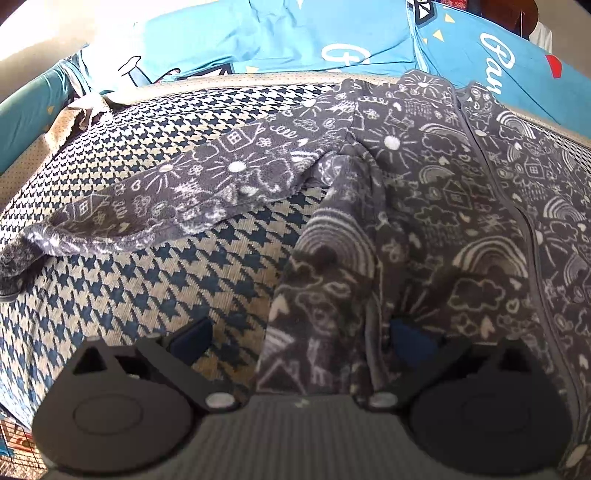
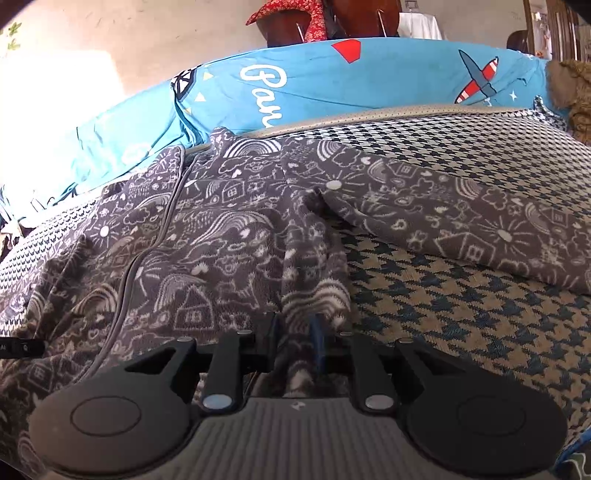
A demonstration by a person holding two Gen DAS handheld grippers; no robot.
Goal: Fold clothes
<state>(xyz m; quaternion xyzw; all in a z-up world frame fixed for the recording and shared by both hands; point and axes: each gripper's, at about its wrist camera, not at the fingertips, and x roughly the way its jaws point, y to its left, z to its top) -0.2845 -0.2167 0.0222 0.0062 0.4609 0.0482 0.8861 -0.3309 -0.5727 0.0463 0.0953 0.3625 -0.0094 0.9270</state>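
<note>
A grey fleece garment printed with white doodles lies spread on a houndstooth bed cover, zipper up. One sleeve stretches left in the left wrist view; the other sleeve stretches right in the right wrist view. My left gripper is open over the garment's left side edge, its fingers wide apart and a fold of fabric lying loose between them. My right gripper is shut on the garment, pinching a ridge of its right side edge.
Blue printed pillows line the far side of the bed, also seen as blue pillows in the right wrist view. A brown plush item sits at the far right. Beyond the bed are a wall and dark wooden furniture.
</note>
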